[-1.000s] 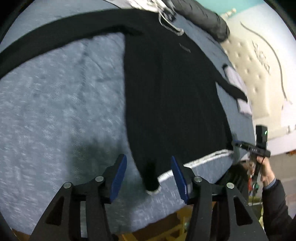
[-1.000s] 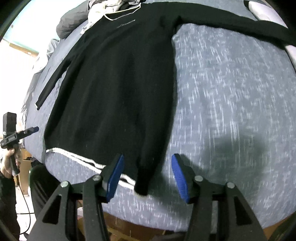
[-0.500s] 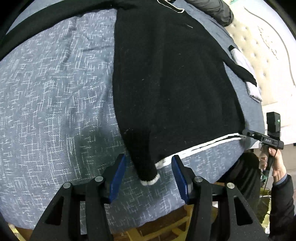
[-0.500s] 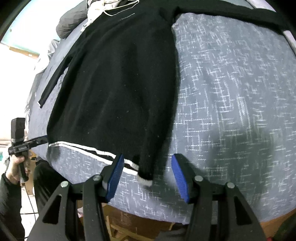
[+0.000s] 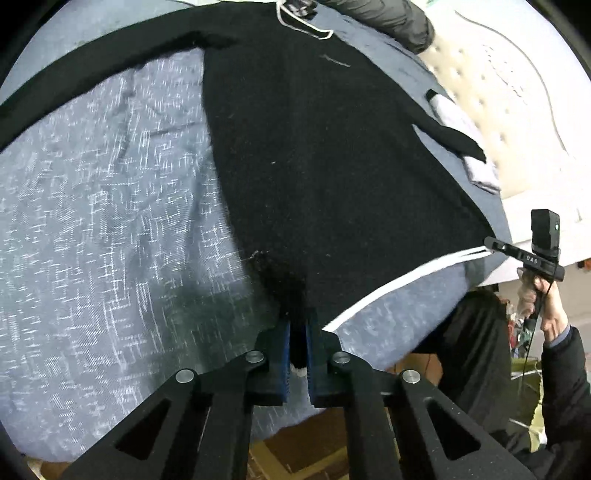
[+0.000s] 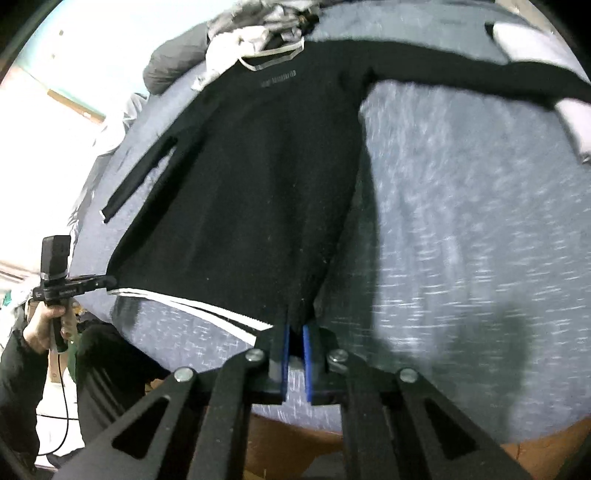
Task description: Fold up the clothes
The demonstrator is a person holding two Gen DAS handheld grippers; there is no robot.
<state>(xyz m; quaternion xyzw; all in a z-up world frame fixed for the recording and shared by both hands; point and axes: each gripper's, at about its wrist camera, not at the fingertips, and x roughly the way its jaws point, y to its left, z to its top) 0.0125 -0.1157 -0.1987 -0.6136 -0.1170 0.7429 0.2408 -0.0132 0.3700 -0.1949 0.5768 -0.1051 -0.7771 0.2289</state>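
A black long-sleeved sweater (image 5: 325, 166) with a white-striped hem lies face up on the bed, sleeves spread. In the left wrist view my left gripper (image 5: 297, 325) has its jaws closing, and the blue pads press on the sweater's near hem corner. The right wrist view shows the same sweater (image 6: 251, 184). There my right gripper (image 6: 295, 328) is closing too, pinching the opposite hem corner. Each view also catches the other gripper at the far end of the hem: the right gripper (image 5: 491, 243) and the left gripper (image 6: 107, 282). Both corners are raised slightly off the bedspread.
A blue-grey flecked bedspread (image 5: 110, 221) covers the bed. A cream tufted headboard (image 5: 498, 92) stands to the right. A dark jacket (image 5: 388, 18) and a pile of clothes (image 6: 258, 33) lie beyond the collar. A folded grey cloth (image 5: 480, 173) lies by one cuff. A person's sleeve (image 5: 561, 387) is at the bed's edge.
Both grippers stood open around the hem corners; now both are shut on them. Both have risen a little, lifting the corners off the bedspread.
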